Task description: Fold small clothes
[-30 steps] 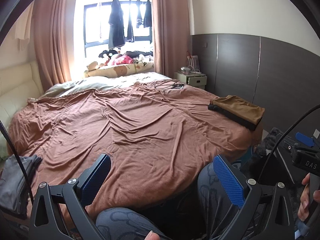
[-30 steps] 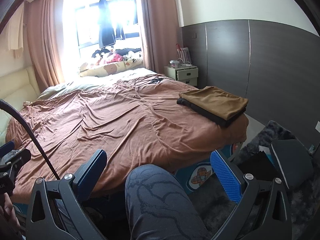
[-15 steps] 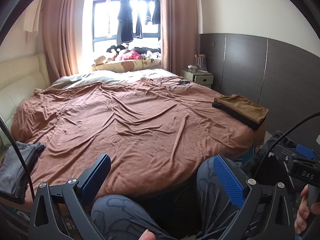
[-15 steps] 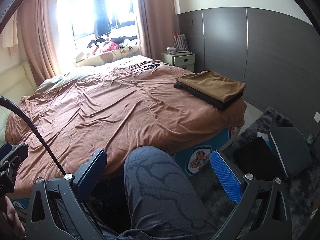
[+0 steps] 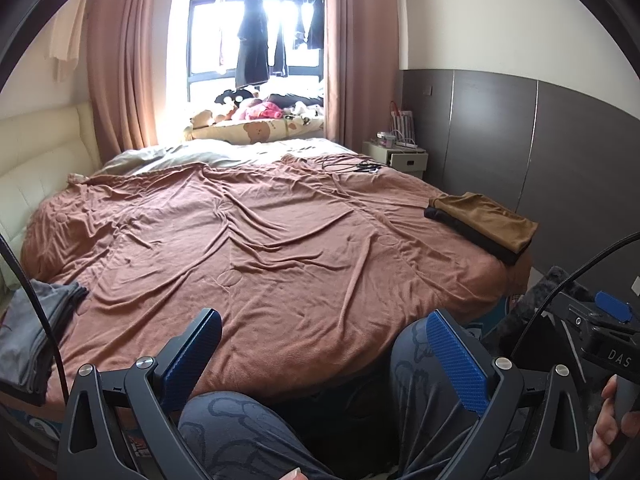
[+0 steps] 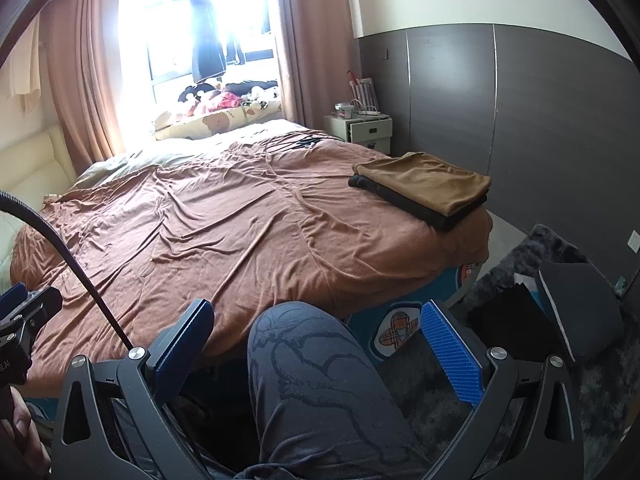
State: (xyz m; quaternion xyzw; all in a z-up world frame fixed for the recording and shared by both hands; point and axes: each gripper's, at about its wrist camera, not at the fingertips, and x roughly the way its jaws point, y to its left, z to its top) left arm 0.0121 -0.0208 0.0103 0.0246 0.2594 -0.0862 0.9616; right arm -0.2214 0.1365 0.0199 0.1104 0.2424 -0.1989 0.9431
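Left wrist view has tilted down: your left gripper (image 5: pixel 324 344) and right gripper (image 6: pixel 316 336) gape wide, empty. Grey folded clothes (image 5: pixel 30 340) lie at 9 o'clock, tan-and-black stack (image 5: pixel 484 226) at 2 o'clock; reach next.

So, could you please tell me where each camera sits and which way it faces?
Left wrist: on the left gripper, low at the bed's foot, facing the window across the bed; both knees and the right hand show.
Right wrist: on the right gripper, further right, facing the same way; one knee and the left hand show.
Shared: bed, window, nightstand, tan-and-black folded stack. Only the left view shows the grey stack.
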